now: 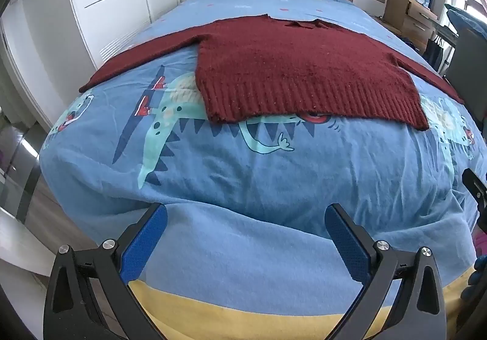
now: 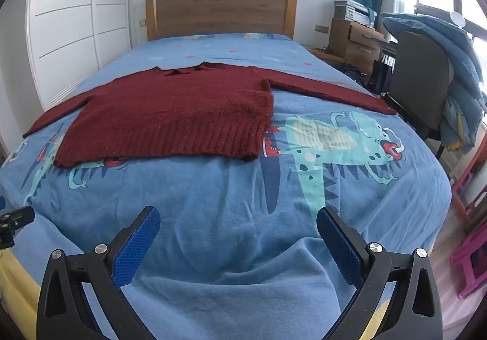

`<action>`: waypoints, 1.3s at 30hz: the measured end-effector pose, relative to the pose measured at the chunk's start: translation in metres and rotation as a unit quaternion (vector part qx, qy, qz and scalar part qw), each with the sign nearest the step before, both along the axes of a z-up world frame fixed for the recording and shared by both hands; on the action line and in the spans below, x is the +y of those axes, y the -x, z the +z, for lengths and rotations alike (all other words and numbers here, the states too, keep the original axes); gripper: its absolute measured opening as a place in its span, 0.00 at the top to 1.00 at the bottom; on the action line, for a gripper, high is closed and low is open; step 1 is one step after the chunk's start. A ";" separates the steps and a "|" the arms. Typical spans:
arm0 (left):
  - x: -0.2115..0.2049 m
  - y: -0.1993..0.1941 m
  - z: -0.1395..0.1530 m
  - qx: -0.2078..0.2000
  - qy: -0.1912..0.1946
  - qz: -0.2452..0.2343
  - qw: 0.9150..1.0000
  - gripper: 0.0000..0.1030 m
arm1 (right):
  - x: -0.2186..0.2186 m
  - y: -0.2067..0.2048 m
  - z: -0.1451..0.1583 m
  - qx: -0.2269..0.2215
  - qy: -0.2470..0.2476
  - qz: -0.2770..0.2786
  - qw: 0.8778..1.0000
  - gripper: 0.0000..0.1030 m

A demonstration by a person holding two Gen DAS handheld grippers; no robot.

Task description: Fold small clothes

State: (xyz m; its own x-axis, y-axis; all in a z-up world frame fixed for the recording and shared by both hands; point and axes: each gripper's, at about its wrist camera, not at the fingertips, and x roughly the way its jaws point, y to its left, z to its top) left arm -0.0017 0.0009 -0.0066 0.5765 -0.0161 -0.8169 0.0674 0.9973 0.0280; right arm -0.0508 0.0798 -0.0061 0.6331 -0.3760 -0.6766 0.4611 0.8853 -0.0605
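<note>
Sweater (image 1: 292,66) lies flat and unfolded at mid-frame on the bed (image 1: 243,182), sleeves spread; I hold left gripper (image 1: 246,236) and right gripper (image 2: 238,236) wide apart, empty, near the bottom edge, and next must reach a sleeve.

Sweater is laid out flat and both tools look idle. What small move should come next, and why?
Probably bring the left tool forward to the dark red knitted sweater's left sleeve. Both tools are open and empty, short of the sweater, which lies flat with sleeves spread on the blue dinosaur-print bed cover, unfolded.
</note>
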 end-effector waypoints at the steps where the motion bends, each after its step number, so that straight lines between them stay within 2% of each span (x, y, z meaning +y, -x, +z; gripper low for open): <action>1: 0.000 0.000 -0.001 0.001 0.000 0.000 1.000 0.01 | 0.000 0.000 0.000 0.000 0.000 0.000 1.000 0.00; 39: 0.003 -0.003 -0.001 0.006 0.006 0.008 1.000 0.01 | -0.001 -0.001 -0.002 0.004 -0.004 -0.001 1.000 0.00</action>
State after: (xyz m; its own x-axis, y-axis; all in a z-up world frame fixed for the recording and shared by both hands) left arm 0.0011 0.0040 -0.0077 0.5676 -0.0179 -0.8231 0.0526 0.9985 0.0146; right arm -0.0495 0.0785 -0.0080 0.6274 -0.3718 -0.6842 0.4625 0.8848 -0.0567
